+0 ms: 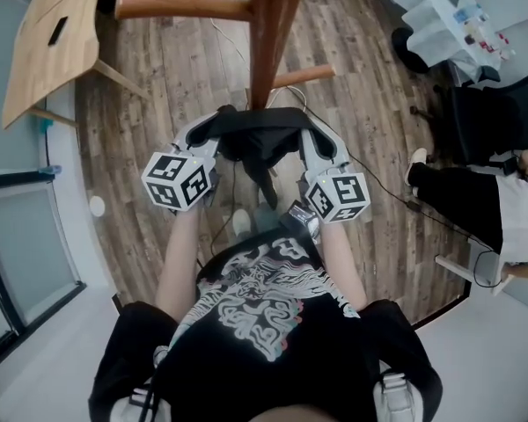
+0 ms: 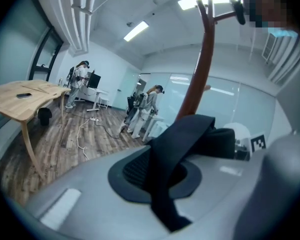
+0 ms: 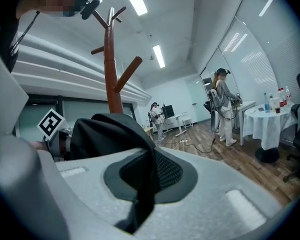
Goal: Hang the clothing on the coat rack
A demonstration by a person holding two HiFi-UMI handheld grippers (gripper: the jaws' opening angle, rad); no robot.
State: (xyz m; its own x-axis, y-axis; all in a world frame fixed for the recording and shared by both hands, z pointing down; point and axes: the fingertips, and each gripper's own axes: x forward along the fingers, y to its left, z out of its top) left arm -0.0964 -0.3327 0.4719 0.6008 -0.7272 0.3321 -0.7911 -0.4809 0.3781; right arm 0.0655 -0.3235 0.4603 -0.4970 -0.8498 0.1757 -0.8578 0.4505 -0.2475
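1. Wooden plank floor [image 1: 158,104] spreads under everything.
2. Brown wooden rack [image 1: 273,33] rises from it, with pegs branching off its pole.
3. Pale worktop [image 1: 53,33] stands at the far left, well apart from the rack.
4. Black garment [image 1: 260,139] hangs stretched between the two tongs, just in front of the pole, on no peg yet.
5. One end is clamped tight in the left tongs [image 1: 218,123].
6. Its other end is clamped in the right tongs [image 1: 310,128].
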